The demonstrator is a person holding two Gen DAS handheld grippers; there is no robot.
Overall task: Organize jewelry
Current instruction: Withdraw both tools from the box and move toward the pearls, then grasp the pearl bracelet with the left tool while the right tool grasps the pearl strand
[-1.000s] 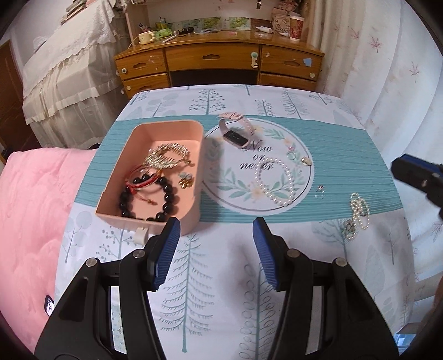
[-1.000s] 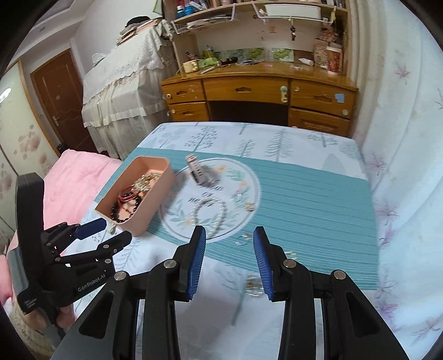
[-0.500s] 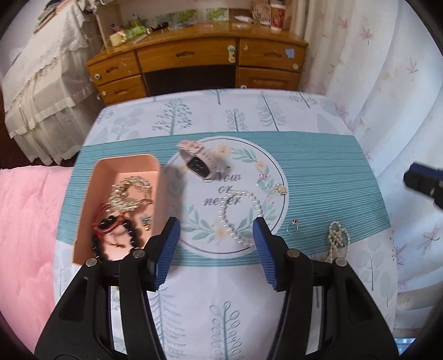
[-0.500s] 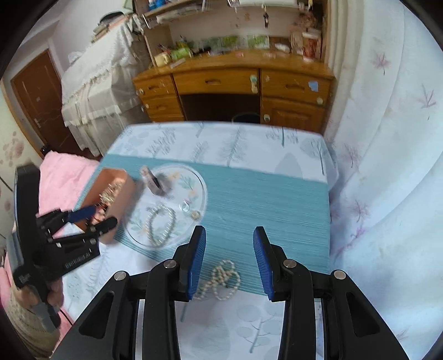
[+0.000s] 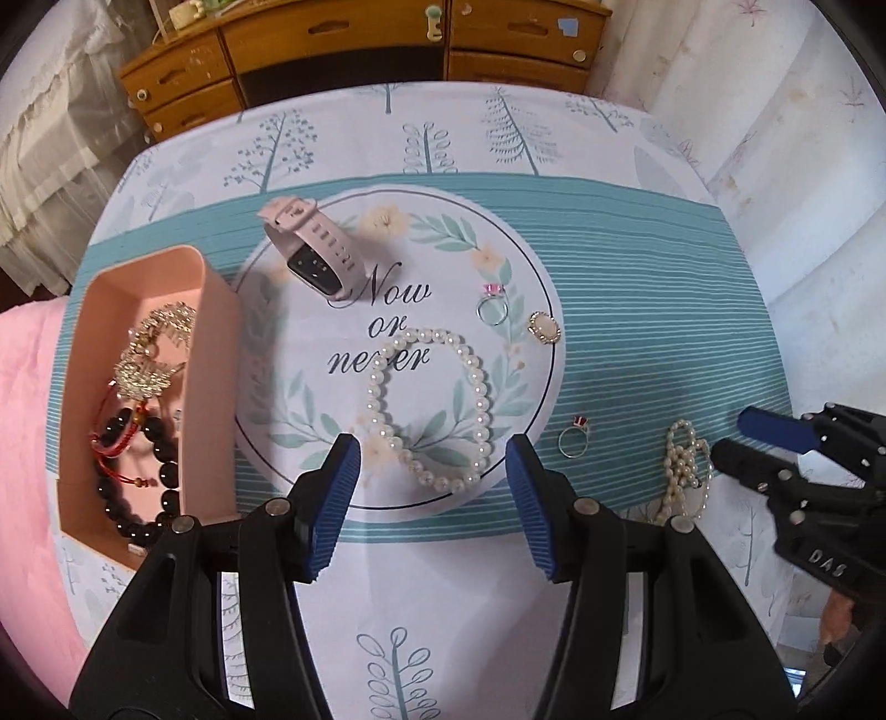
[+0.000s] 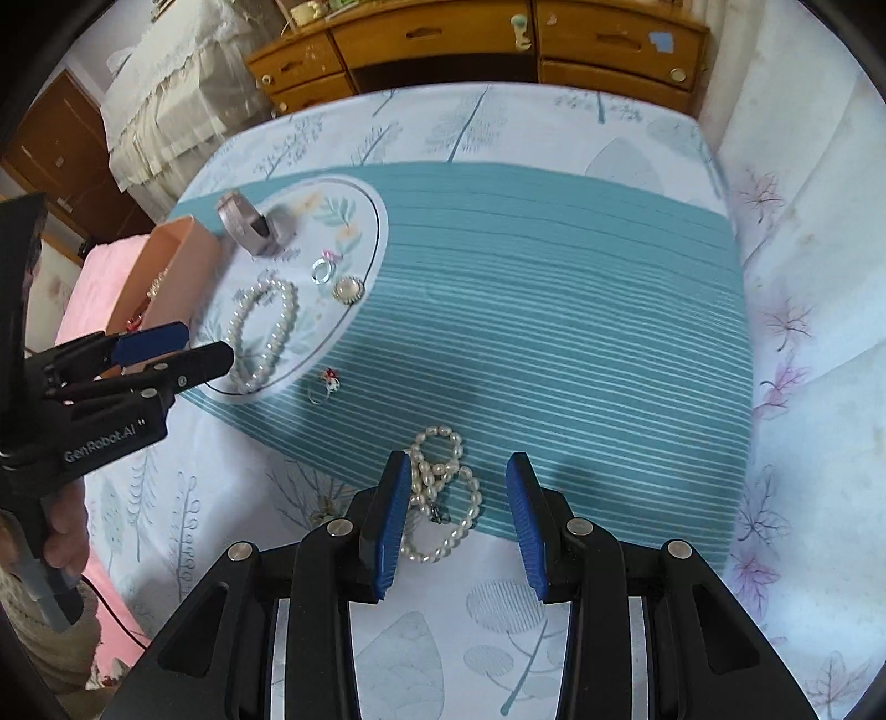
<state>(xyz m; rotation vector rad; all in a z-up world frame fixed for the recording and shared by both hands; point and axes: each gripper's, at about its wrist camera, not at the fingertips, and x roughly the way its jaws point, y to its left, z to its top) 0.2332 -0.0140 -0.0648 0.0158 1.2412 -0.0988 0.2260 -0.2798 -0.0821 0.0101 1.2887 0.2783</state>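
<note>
A pink box point(image 5: 219, 354) at the left of the table holds a gold chain, a red cord and a dark bead bracelet point(image 5: 141, 482). On the round print lie a pink watch point(image 5: 315, 252), a round pearl bracelet point(image 5: 429, 404), a pink-stone ring point(image 5: 493, 304) and an oval brooch point(image 5: 544, 328). A red-stone ring point(image 5: 573, 440) rests on the teal stripes. My left gripper point(image 5: 432, 498) hangs open over the near end of the pearl bracelet. My right gripper point(image 6: 457, 509) hangs open above a bunched pearl strand point(image 6: 443, 487), whose left side sits by the left finger.
A wooden desk with drawers point(image 5: 354, 50) stands beyond the table's far edge. A pink quilt point(image 5: 22, 443) lies to the left and a white floral curtain point(image 6: 803, 277) hangs to the right. A hand point(image 6: 61, 537) grips the left tool's handle.
Both grippers have swung downward and come closer to the table. The left one shifted right, off the box and over the pearl bracelet; the right one came down over the bunched pearl strand.
</note>
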